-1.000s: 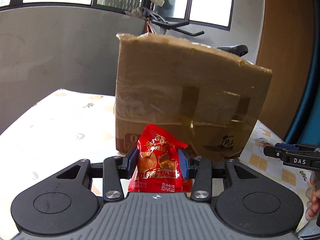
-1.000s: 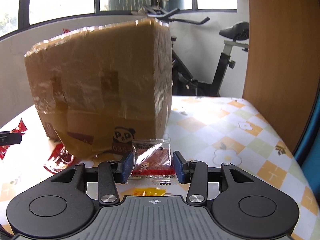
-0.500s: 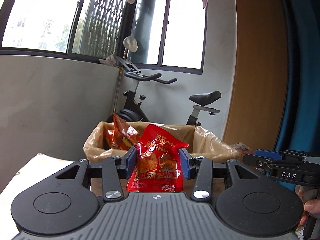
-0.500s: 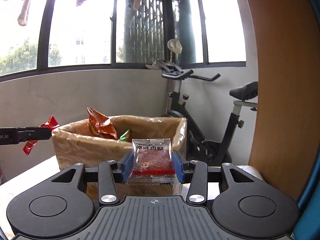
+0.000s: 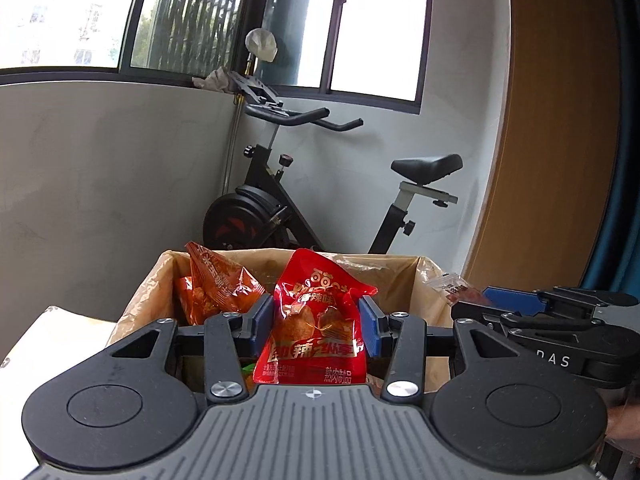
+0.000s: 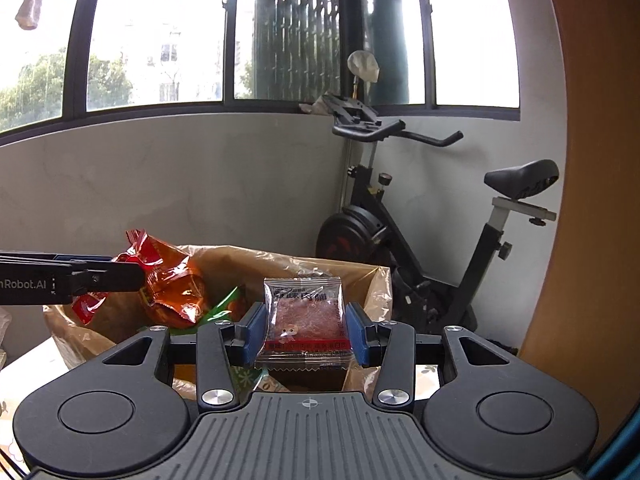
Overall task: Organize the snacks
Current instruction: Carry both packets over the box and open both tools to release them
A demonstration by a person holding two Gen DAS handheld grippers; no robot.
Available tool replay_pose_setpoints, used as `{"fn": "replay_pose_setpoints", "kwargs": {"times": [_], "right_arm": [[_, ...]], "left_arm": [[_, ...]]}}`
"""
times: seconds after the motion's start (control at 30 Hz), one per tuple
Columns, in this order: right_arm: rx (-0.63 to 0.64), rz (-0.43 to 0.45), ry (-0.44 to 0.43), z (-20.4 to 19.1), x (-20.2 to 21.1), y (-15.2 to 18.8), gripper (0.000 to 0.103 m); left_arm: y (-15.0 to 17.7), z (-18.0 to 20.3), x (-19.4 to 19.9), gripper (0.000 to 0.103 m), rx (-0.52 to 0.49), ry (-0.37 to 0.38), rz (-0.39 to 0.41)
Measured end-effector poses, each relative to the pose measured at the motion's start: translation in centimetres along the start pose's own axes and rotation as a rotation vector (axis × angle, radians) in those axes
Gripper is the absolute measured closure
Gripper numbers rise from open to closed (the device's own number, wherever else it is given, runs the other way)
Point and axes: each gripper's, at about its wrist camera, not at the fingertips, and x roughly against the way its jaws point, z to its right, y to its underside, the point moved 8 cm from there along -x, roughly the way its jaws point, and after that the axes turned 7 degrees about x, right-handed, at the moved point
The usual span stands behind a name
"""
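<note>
Left gripper pinches a red packet above the box; right gripper, beside the box, holds a clear packet

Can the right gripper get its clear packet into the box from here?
Probably yes: the right gripper holds the clear packet above the cardboard box's open top, nothing between.
</note>
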Motion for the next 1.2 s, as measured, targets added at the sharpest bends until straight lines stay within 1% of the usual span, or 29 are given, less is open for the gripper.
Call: {"fn": "replay_pose_setpoints", "kwargs": {"times": [0.2,0.33,0.43,0.6,0.63,0.7,0.77,0.83,0.9,0.97,1.03,1.1,1.13,1.2], "right_arm": [[0.035,-0.057,-0.001,0.0,-2.1,0.8,0.063],[0.041,-0.07,-0.002,-0.1,-2.5,1.2,0.063],[0.054,-0.078,-0.003,-0.2,-2.5,1.6,0.062],[0.066,-0.083,0.004,-0.2,-2.3,1.7,0.06],[0.065,-0.082,0.003,-0.2,-2.2,1.7,0.06],[0.062,-0.077,0.002,-0.2,-1.8,1.8,0.059],[0.041,-0.065,-0.007,-0.1,-1.3,1.7,0.057],[0.01,-0.039,-0.019,0.2,-0.3,1.5,0.052],[0.004,-0.016,-0.017,0.4,0.7,1.4,0.042],[0.006,0.001,-0.011,0.6,1.5,1.3,0.035],[-0.015,0.012,-0.004,1.0,2.5,1.4,0.029],[-0.056,0.033,-0.009,1.5,3.5,1.5,0.017],[-0.071,0.045,-0.009,1.7,4.1,1.6,0.015],[-0.083,0.069,0.002,1.9,5.3,1.8,0.006]], "left_arm": [[0.5,0.3,-1.9,0.054,-0.021,-0.01,-0.042],[1.4,0.3,-2.7,0.053,-0.047,-0.026,-0.074],[2.0,0.0,-2.9,0.05,-0.039,-0.039,-0.093],[2.2,-0.4,-2.7,0.046,-0.031,-0.047,-0.096],[2.2,-0.5,-2.6,0.044,-0.029,-0.05,-0.097],[1.9,-0.7,-2.2,0.037,-0.025,-0.062,-0.094],[1.6,-1.0,-1.6,0.037,-0.018,-0.066,-0.087],[1.3,-1.2,-0.7,0.036,-0.01,-0.055,-0.067],[1.1,-1.6,0.6,0.033,-0.002,-0.056,-0.05],[0.9,-2.0,1.7,0.033,0.002,-0.055,-0.04],[0.7,-2.3,2.9,0.033,-0.006,-0.054,-0.03],[0.5,-2.7,4.1,0.033,-0.03,-0.072,-0.021],[0.4,-2.9,4.7,0.033,-0.04,-0.081,-0.016],[0.4,-3.2,6.0,0.033,-0.049,-0.082,-0.005]]}}
